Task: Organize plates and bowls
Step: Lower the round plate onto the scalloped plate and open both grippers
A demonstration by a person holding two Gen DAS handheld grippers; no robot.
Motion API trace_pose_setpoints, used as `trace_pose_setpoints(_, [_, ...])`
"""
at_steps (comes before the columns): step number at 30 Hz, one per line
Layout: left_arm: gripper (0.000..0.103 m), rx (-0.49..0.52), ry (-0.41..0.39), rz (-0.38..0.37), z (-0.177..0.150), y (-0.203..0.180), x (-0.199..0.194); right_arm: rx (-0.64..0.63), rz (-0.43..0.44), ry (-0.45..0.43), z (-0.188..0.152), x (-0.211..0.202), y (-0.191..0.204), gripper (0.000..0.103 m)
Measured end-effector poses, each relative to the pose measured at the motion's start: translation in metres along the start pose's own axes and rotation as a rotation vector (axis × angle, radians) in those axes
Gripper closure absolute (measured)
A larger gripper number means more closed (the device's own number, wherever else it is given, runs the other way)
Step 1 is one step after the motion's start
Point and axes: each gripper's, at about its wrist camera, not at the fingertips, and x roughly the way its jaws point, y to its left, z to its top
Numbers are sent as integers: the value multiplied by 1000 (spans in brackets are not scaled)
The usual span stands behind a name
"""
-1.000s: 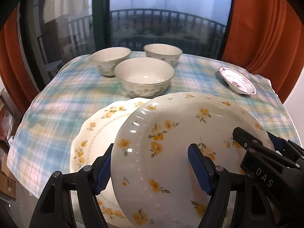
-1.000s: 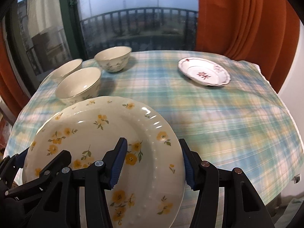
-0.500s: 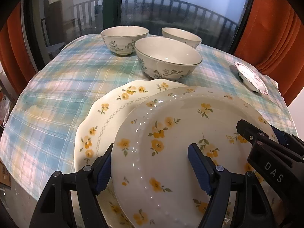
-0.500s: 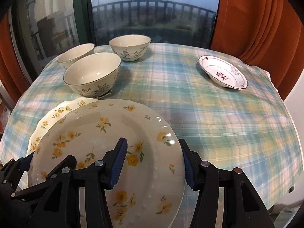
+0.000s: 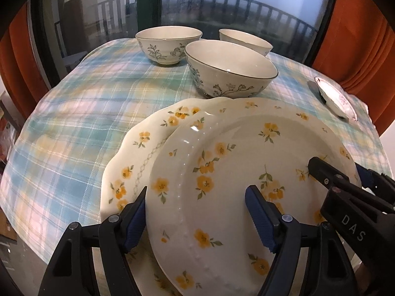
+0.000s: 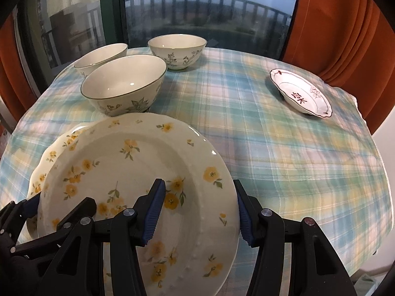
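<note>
Now | left claw (image 5: 195,219) and right claw (image 6: 197,212) each pinch flowered plate (image 6: 138,172) rim (over scalloped plate (image 5: 138,153)), part-open

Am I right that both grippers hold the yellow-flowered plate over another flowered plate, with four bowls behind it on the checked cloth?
Not quite: there are three bowls, not four, as the right wrist view shows. The rest stands: the left gripper and right gripper hold the yellow-flowered plate over the other flowered plate on the checked cloth.
</note>
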Motion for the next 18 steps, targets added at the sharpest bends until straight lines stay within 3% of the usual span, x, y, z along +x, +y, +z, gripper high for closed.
trace_pose_setpoints(6, [25, 24, 5, 55, 0, -3, 0, 4, 21, -6, -5, -1, 0, 45])
trace_pose_setpoints(12, [20, 95, -15, 220, -4, -15, -4, -2, 67, -1, -14, -5, 0, 45])
trace_pose_setpoints(18, [18, 65, 4, 196, -8, -12, -8, 7, 118, -14, -21, -10, -4, 45])
